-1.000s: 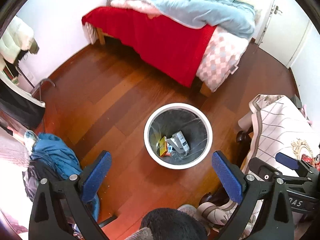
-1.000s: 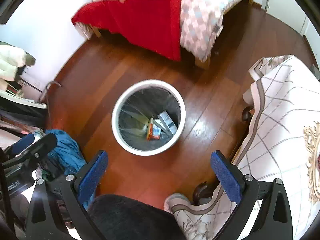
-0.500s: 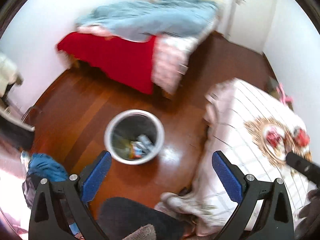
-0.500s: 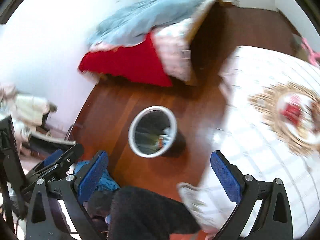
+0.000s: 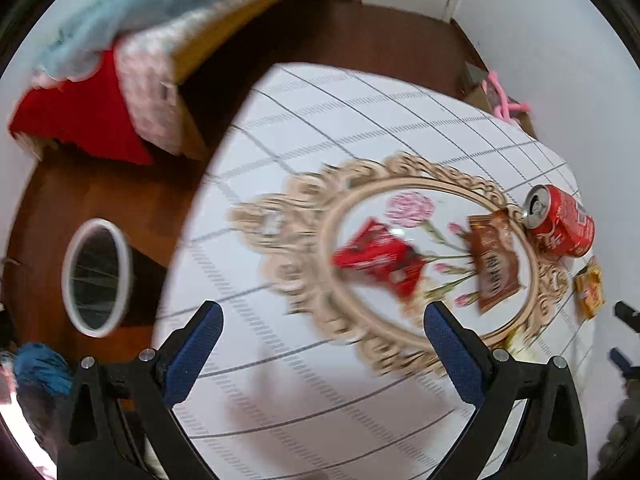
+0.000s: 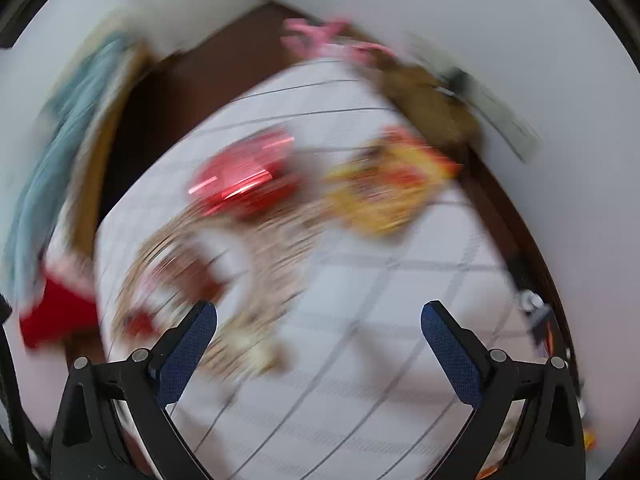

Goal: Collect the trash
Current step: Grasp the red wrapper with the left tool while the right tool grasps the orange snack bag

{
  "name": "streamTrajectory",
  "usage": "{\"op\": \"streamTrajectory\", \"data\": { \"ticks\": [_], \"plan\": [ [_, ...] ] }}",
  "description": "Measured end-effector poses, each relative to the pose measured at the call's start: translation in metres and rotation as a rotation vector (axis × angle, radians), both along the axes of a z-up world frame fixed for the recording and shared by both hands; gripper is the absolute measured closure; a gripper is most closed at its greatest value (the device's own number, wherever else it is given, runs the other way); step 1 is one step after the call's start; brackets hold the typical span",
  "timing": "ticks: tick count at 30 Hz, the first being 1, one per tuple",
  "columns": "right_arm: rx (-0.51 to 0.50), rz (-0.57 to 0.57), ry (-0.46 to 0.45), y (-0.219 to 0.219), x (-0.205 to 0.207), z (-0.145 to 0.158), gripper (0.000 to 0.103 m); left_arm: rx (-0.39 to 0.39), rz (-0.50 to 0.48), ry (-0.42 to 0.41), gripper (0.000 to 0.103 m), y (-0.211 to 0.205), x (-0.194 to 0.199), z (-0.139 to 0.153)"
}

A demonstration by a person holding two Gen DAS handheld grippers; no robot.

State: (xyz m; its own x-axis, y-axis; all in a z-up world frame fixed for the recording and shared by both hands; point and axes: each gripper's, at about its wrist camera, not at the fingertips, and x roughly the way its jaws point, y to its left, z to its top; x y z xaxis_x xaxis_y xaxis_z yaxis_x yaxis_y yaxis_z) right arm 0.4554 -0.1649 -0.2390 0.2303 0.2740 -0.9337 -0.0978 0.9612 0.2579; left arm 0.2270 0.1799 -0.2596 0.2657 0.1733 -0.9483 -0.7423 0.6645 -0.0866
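Observation:
On the white gridded tablecloth [image 5: 320, 400] lie a red wrapper [image 5: 376, 256], a brown wrapper [image 5: 494, 264], a red soda can [image 5: 560, 220] on its side and a yellow-orange packet [image 5: 590, 290]. My left gripper [image 5: 324, 344] is open and empty above the table, short of the red wrapper. My right gripper [image 6: 320, 344] is open and empty; its view is blurred, with the red can [image 6: 244, 176] and a yellow packet [image 6: 392, 192] ahead. The white trash bin [image 5: 96, 276] stands on the floor at left.
A bed with red and blue covers [image 5: 100, 80] stands at the back left on the wooden floor [image 5: 360, 28]. A pink object [image 5: 504, 96] lies beyond the table by the white wall. Blue clothing [image 5: 36, 368] lies near the bin.
Both grippers swung right, from over the trash bin to over the table. The trash on the table came into view. Both stay open and empty.

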Motion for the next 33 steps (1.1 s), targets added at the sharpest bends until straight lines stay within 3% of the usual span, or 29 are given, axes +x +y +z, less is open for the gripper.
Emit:
{"op": "streamTrajectory", "data": {
  "ticks": [4,6,7,10,11,13,15,16,18,21,24,31,33],
  "plan": [
    [0.037,-0.106,0.05,-0.026,0.042,-0.032,0.002,-0.061,-0.009,0.008,0.001,0.0,0.033,-0.018],
    [0.042,-0.128,0.06,-0.024,0.053,-0.044,0.015,-0.073,-0.025,0.022,0.001,0.001,0.049,-0.029],
    [0.048,-0.131,0.063,-0.021,0.058,-0.05,0.017,-0.073,-0.031,0.026,0.005,0.001,0.054,-0.034],
    [0.027,-0.124,0.046,-0.009,0.064,-0.063,0.02,-0.042,-0.057,0.072,0.052,0.0,0.065,-0.044],
    [-0.001,-0.117,0.03,-0.002,0.065,-0.066,0.025,-0.034,-0.064,0.079,0.053,-0.001,0.066,-0.047],
    [-0.06,-0.095,-0.016,0.009,0.062,-0.066,0.039,0.012,-0.076,0.07,0.06,-0.004,0.063,-0.045],
    [-0.11,-0.082,-0.044,0.015,0.057,-0.064,0.073,0.031,-0.095,0.072,0.065,-0.007,0.059,-0.044],
    [-0.115,-0.08,-0.053,0.015,0.056,-0.065,0.076,0.036,-0.099,0.069,0.067,-0.008,0.056,-0.044],
    [-0.111,-0.067,-0.067,0.014,0.051,-0.065,0.092,0.068,-0.119,0.07,0.068,-0.013,0.049,-0.039],
    [-0.096,-0.04,-0.079,0.013,0.039,-0.062,0.096,0.102,-0.135,0.055,0.077,-0.018,0.033,-0.028],
    [-0.075,-0.004,-0.109,0.011,0.018,-0.049,0.097,0.134,-0.16,0.025,0.077,-0.025,0.016,-0.008],
    [0.009,0.12,-0.144,0.016,-0.044,-0.012,0.098,0.155,-0.185,-0.061,0.085,-0.024,-0.004,0.029],
    [0.026,0.166,-0.162,0.022,-0.063,0.001,0.098,0.159,-0.185,-0.093,0.092,-0.024,-0.012,0.044]
  ]
}}
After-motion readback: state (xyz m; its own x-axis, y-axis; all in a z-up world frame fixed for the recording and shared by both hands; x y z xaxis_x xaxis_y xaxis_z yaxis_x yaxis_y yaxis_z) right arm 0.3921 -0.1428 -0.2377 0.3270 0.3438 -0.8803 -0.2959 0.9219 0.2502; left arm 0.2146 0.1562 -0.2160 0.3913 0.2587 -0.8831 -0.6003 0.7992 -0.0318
